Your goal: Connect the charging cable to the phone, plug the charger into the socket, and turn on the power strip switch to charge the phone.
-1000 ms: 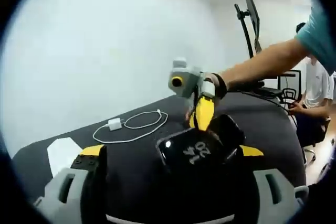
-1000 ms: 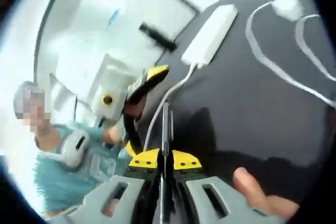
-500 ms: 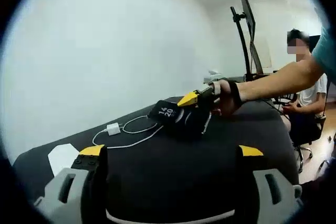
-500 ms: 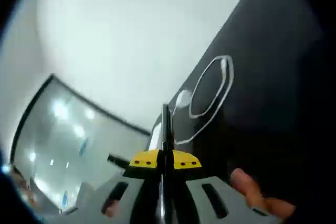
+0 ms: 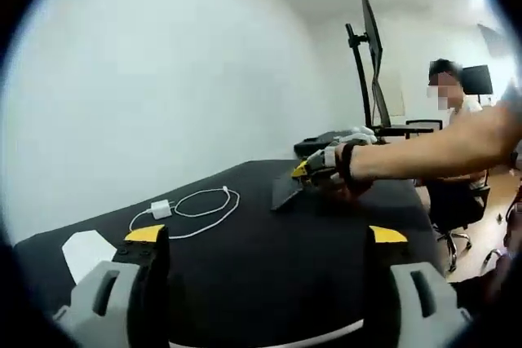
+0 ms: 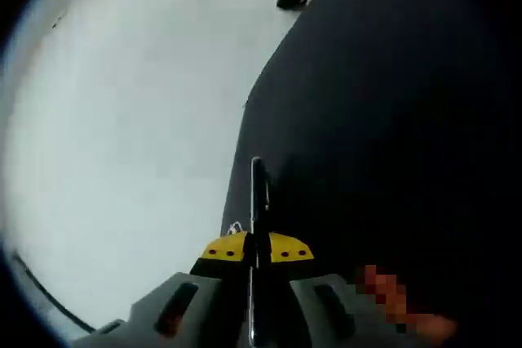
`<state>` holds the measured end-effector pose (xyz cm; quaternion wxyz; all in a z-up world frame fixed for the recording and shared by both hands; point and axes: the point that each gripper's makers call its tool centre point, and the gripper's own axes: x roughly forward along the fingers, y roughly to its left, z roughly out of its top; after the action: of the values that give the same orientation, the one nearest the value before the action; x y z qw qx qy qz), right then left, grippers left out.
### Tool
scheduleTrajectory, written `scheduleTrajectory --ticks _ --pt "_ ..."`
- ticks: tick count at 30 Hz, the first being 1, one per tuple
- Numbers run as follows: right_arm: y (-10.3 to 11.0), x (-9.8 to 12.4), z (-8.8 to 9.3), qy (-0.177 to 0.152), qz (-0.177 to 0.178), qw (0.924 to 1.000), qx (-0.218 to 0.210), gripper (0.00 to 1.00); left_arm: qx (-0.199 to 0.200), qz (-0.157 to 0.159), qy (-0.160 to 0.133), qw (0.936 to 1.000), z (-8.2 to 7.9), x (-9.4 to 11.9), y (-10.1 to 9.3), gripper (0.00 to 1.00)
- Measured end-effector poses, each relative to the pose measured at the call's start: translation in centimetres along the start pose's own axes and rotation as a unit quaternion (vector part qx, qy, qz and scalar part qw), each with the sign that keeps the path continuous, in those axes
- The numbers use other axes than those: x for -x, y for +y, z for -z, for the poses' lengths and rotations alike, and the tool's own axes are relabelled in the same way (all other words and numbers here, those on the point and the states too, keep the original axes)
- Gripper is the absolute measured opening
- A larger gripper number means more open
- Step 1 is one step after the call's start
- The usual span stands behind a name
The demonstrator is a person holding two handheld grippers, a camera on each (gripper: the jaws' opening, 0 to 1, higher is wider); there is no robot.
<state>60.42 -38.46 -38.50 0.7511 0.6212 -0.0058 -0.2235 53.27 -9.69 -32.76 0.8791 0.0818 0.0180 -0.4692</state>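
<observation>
— Phone placement looks like the step in hand, before any cable work. Reading the left gripper view from its left side: the white power strip [image 5: 88, 248] lies flat at the desk [image 5: 245, 266] edge, then the white charger [image 5: 160, 209] with its charging cable [image 5: 204, 203] looped beside it, and further right the phone [image 5: 287, 189], dark and tilted, one edge about on the desk.

— And who has it?

— The right gripper [image 5: 303, 172], whose jaws are clamped on the thin phone edge; in the right gripper view the phone [image 6: 258, 201] shows as a dark sliver between the closed yellow-tipped jaws. The left gripper [image 5: 265, 238] has its jaws spread wide with nothing between them, low over the near desk.

— What next?

— I'd judge the phone must be laid flat or steadied, then the cable's free end picked up and brought to its port. I can't make out which end of the phone holds the port; it is too small and dark.

— Changes in the last second?

— The phone was close to the left gripper, screen lit and facing it; half a second ago it sat over by the cable loop. Now it is further right, apart from the cable, screen turned away.
</observation>
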Motion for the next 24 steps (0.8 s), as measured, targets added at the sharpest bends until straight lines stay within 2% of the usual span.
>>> scheduleTrajectory --ticks 1,2,3,6,7,9,13,14,15,17,19,20,21,22,23,24 --pt "-0.1 0.3 -0.4 -0.028 0.012 0.9995 -0.003 0.05 0.003 0.004 -0.003 1.0000 -0.1 0.1 0.0 0.92" --pt "-0.3 0.5 -0.5 -0.035 0.016 0.9992 -0.004 0.05 0.004 0.007 -0.005 1.0000 -0.1 0.2 0.0 0.92" --pt "-0.9 0.8 -0.4 -0.058 0.030 0.9973 -0.034 0.05 0.005 0.010 -0.006 0.9999 -0.2 0.4 0.0 0.91" --pt "-0.9 1.4 0.3 -0.070 0.034 0.9965 -0.028 0.05 0.003 0.016 -0.010 0.9998 -0.3 1.1 0.2 0.91" --pt "-0.9 1.5 0.4 -0.075 0.035 0.9966 -0.005 0.05 0.003 0.018 -0.010 0.9998 -0.2 1.5 0.3 0.90" --pt "-1.2 1.5 0.2 -0.081 0.044 0.9957 0.001 0.05 0.003 0.021 -0.012 0.9997 -0.3 2.0 0.5 0.90" --pt "-1.5 1.9 0.4 -0.075 0.058 0.9955 0.001 0.06 0.003 0.020 -0.013 0.9997 -0.3 2.5 1.0 0.90" --pt "-1.9 1.8 0.4 -0.073 0.067 0.9950 0.013 0.06 0.002 0.019 -0.013 0.9997 -0.3 2.6 1.1 0.90" --pt "-2.1 1.9 0.5 -0.064 0.073 0.9950 0.024 0.06 0.002 0.020 -0.013 0.9997 -0.4 2.7 1.1 0.90" --pt "-2.0 2.1 0.5 -0.054 0.069 0.9960 0.017 0.06 0.007 0.020 -0.015 0.9997 -0.4 2.8 1.3 0.90" --pt "-2.4 2.5 0.7 -0.033 0.079 0.9954 0.044 0.08 0.011 0.020 -0.015 0.9996 -0.5 2.7 1.3 0.90" --pt "-2.6 2.4 0.9 -0.023 0.085 0.9933 0.074 0.13 0.011 0.021 -0.011 0.9997 -0.4 2.7 1.3 0.91" --pt "-2.5 2.4 0.9 -0.016 0.080 0.9929 0.087 0.20 0.010 0.021 -0.009 0.9997 -0.4 2.6 1.3 0.91" --pt "-1.6 2.3 1.0 -0.017 0.053 0.9945 0.089 0.24 0.007 0.022 -0.004 0.9997 -0.3 2.5 1.4 0.91" --pt "-1.2 2.6 0.8 -0.016 0.044 0.9927 0.111 0.29 0.004 0.024 0.003 0.9997 -0.2 2.4 1.4 0.91" --pt "-1.2 2.8 -0.1 -0.031 0.059 0.9887 0.134 0.31 -0.006 0.024 0.008 0.9997 -0.1 2.2 1.4 0.91"
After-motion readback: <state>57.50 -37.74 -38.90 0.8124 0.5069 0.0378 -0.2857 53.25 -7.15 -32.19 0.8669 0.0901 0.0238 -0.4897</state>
